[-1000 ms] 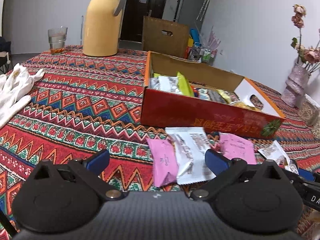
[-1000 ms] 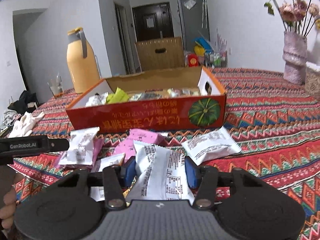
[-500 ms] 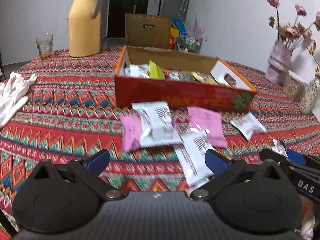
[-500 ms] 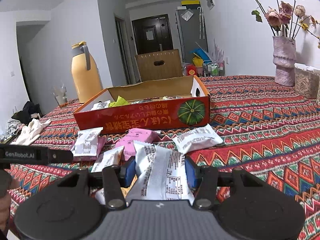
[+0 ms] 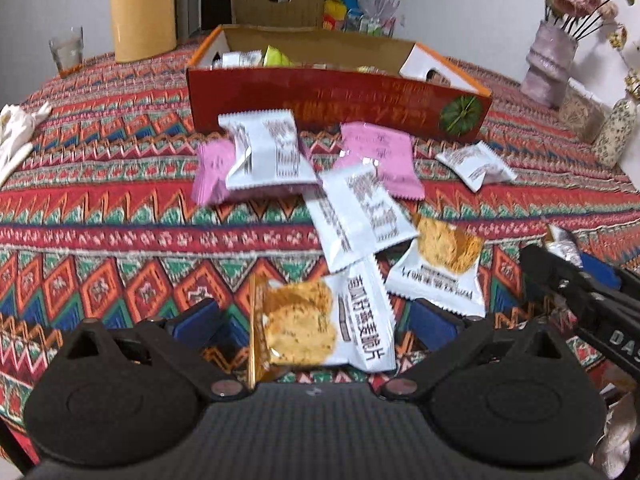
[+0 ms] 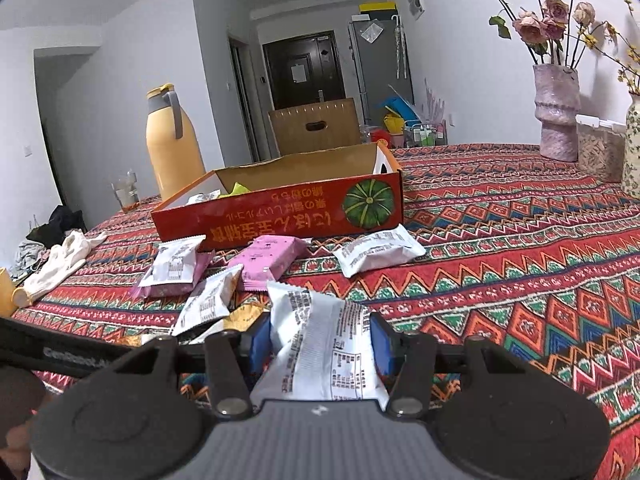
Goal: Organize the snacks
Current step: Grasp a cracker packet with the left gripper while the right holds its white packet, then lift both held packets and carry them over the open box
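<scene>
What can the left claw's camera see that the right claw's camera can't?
Only the left camera shows the cracker packet lying between the open left claw, and a second cracker packet beside it.

Only the right camera shows the right claw shut on a white snack packet, plus the dark door and the flower tops.

Both show the red box, the pink packets, the yellow flask and the patterned tablecloth.

A box (image 6: 280,216) is set on the table (image 6: 520,248). Loose packets (image 6: 376,250) are strewn just before the box; some packets lie in it. Behind the box to its left a flask (image 6: 172,148) is stood, with a glass (image 6: 126,194) further left.
</scene>
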Available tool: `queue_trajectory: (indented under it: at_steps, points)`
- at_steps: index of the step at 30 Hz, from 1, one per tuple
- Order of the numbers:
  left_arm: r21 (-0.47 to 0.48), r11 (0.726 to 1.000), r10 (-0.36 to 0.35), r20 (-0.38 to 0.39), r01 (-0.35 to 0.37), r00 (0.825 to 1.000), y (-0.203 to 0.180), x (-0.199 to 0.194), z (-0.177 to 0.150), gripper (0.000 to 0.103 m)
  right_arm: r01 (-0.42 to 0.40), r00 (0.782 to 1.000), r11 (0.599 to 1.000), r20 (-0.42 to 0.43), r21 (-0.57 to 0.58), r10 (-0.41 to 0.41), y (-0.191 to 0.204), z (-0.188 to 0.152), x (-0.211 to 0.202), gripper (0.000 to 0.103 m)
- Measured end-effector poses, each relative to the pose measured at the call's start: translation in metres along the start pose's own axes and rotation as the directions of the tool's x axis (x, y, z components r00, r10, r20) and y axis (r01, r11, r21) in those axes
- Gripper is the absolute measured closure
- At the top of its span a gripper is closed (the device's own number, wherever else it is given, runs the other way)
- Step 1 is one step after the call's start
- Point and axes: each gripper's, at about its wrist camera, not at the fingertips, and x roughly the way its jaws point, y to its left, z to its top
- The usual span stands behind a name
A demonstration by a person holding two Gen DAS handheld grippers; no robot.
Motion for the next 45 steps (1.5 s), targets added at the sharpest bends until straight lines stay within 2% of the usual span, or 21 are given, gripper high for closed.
queue_trajectory:
  at_steps: [6, 8, 10, 12, 17, 20, 26, 32, 45]
  points:
    - [-0.009, 0.999, 0.046, 0.024, -0.046, 0.999, -0.003, 0.000, -0.005, 0.000, -0.001, 1.000, 1.000, 0.007, 0.004, 0.001, -0.002, -0.004, -0.006, 0.053]
    - [0.002, 0.997, 0.074, 0.032, -0.074, 0.997, -0.007, 0.000, -0.007, 0.003, -0.002, 1.000, 1.000, 0.008, 0.004, 0.002, -0.002, -0.005, -0.008, 0.053]
    - [0.011, 0.995, 0.097, 0.048, -0.098, 0.994, -0.009, -0.002, -0.009, 0.016, -0.004, 1.000, 1.000, 0.009, 0.003, 0.004, -0.001, -0.006, -0.009, 0.053]
    - [0.006, 0.995, 0.098, 0.059, -0.099, 0.993, -0.008, -0.006, -0.009, 0.025, -0.006, 1.000, 1.000, 0.010, 0.001, 0.006, -0.001, -0.006, -0.010, 0.053]
    - [0.008, 0.995, 0.098, 0.074, -0.099, 0.992, -0.008, -0.010, -0.012, 0.036, -0.005, 1.000, 1.000, 0.014, -0.006, 0.005, 0.001, -0.008, -0.014, 0.053]
    - [0.021, 0.996, 0.085, 0.089, -0.087, 0.992, -0.009, -0.014, -0.014, 0.048, -0.002, 1.000, 1.000, 0.017, -0.008, 0.002, 0.002, -0.008, -0.016, 0.053]
    - [0.029, 0.997, 0.069, 0.105, -0.073, 0.992, -0.008, -0.018, -0.013, 0.051, 0.001, 1.000, 1.000, 0.018, -0.016, 0.000, 0.004, -0.006, -0.015, 0.053]
    - [0.039, 0.997, 0.060, 0.158, -0.067, 0.986, -0.006, -0.032, -0.005, 0.051, 0.009, 1.000, 0.999, 0.027, -0.032, -0.008, 0.006, -0.001, -0.014, 0.053]
    - [0.032, 0.997, 0.054, 0.268, -0.065, 0.962, 0.000, -0.046, 0.045, 0.051, 0.054, 0.994, 0.994, 0.096, -0.094, -0.045, 0.007, 0.035, -0.001, 0.053]
